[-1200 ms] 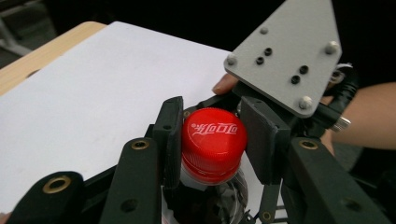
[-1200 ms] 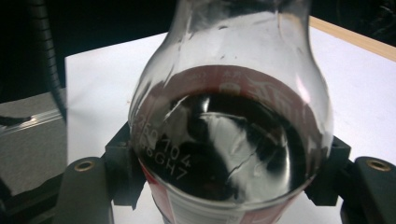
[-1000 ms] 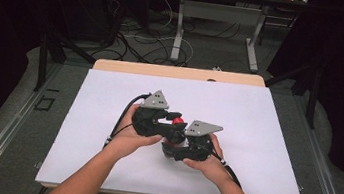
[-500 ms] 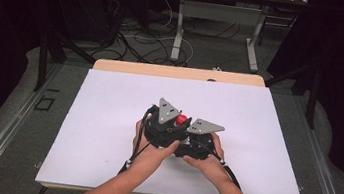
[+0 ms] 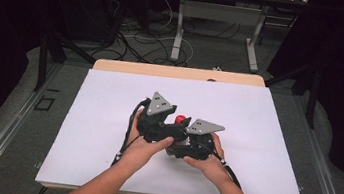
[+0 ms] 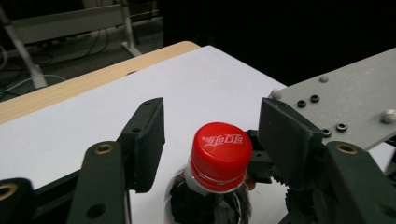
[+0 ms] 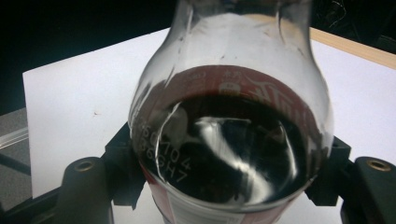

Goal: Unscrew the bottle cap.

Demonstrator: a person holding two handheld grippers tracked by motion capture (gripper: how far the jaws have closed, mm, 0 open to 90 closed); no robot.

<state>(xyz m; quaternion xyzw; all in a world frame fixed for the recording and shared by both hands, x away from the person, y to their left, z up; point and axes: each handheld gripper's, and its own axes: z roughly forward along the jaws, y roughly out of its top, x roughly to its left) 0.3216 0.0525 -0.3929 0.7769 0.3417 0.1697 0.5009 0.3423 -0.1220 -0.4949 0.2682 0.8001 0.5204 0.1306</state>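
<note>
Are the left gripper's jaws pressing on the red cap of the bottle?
No, the left gripper stands open, gaps either side of the red cap.

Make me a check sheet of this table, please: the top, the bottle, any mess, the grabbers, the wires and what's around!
Surface: white table top, wooden strip along its far edge.
Job's things: cola bottle with dark drink; red cap on.
Clutter: nothing seen.
Grippers: right gripper shut on the bottle's body; left gripper has just been opening, its fingers either side of the cap, not touching.
Cables: black cable trails from the left gripper; more cables on the floor.
Surroundings: table legs behind, dark room.
</note>
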